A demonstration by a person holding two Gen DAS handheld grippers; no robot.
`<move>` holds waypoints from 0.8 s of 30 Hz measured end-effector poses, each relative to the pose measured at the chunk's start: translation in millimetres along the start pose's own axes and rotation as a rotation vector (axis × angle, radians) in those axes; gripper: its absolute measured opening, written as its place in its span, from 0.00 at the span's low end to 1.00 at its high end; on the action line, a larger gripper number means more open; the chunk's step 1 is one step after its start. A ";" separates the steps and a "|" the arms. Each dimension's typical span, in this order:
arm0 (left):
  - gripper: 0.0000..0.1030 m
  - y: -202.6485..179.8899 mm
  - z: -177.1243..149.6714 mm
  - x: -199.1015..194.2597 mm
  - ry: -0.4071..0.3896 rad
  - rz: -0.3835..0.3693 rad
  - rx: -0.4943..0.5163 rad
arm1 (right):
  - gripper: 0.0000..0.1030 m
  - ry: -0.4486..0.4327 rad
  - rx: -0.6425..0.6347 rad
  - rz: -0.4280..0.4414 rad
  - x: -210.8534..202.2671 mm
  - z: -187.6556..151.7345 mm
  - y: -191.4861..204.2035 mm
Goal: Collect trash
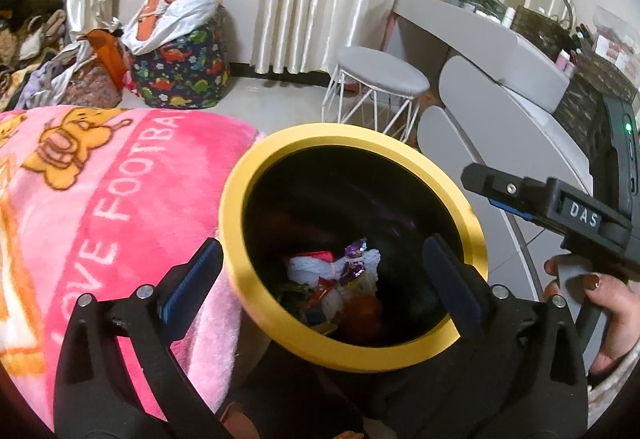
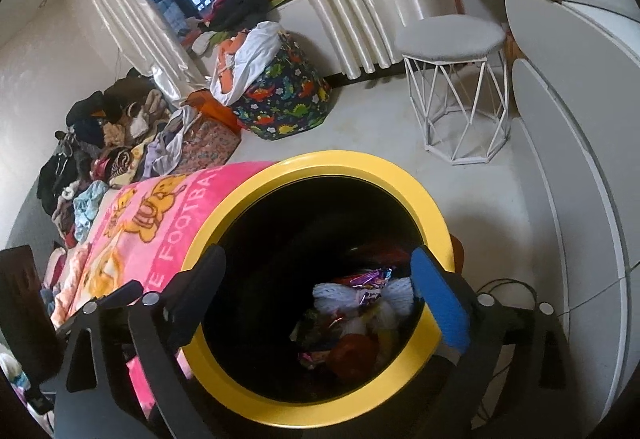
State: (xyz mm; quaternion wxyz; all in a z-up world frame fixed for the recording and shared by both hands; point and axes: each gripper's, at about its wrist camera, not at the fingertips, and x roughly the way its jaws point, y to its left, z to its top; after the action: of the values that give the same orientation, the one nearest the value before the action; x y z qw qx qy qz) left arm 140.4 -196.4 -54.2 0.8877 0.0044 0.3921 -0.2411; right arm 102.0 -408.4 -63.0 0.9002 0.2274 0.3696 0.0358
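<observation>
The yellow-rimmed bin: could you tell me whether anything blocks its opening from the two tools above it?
Nothing visible does. The bin is uncovered, and the trash lies well below its rim. The pink blanket is only beside it.

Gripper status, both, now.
Left gripper: open, holding nothing, above the yellow-rimmed bin.
Right gripper: open, holding nothing, above the same bin.

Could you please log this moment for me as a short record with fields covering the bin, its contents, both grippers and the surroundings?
bin: black bin with yellow rim, beside pink blanket
contents: wrappers and white tissue at the bottom
left gripper: open, empty, above the bin
right gripper: open, empty, above the bin
nearby: grey stool, dinosaur-print bag
</observation>
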 end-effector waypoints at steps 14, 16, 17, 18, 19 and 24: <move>0.89 42.4 -16.7 -57.4 -0.119 0.114 -0.076 | 0.94 -0.102 -0.168 0.024 -23.2 -25.3 54.6; 0.89 49.2 -22.1 -66.4 -0.135 0.136 -0.089 | 0.94 -0.123 -0.198 0.034 -27.9 -32.1 63.6; 0.89 51.7 -24.1 -70.1 -0.142 0.145 -0.093 | 0.94 -0.139 -0.215 0.038 -30.6 -36.3 69.3; 0.89 54.8 -27.3 -75.0 -0.154 0.158 -0.099 | 0.94 -0.152 -0.225 0.041 -33.1 -39.3 72.7; 0.89 57.4 -30.1 -79.1 -0.161 0.172 -0.102 | 0.94 -0.167 -0.234 0.043 -35.6 -43.0 75.8; 0.89 65.7 -45.3 -97.1 -0.195 0.235 -0.111 | 0.94 -0.270 -0.254 0.057 -50.3 -64.1 90.4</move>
State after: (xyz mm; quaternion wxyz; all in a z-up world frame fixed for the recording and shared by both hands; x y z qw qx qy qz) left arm 81.4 -88.1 -29.7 0.9426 -0.0224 0.3134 -0.1126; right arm 31.2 -314.6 -31.0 0.9617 0.1251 0.2316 0.0765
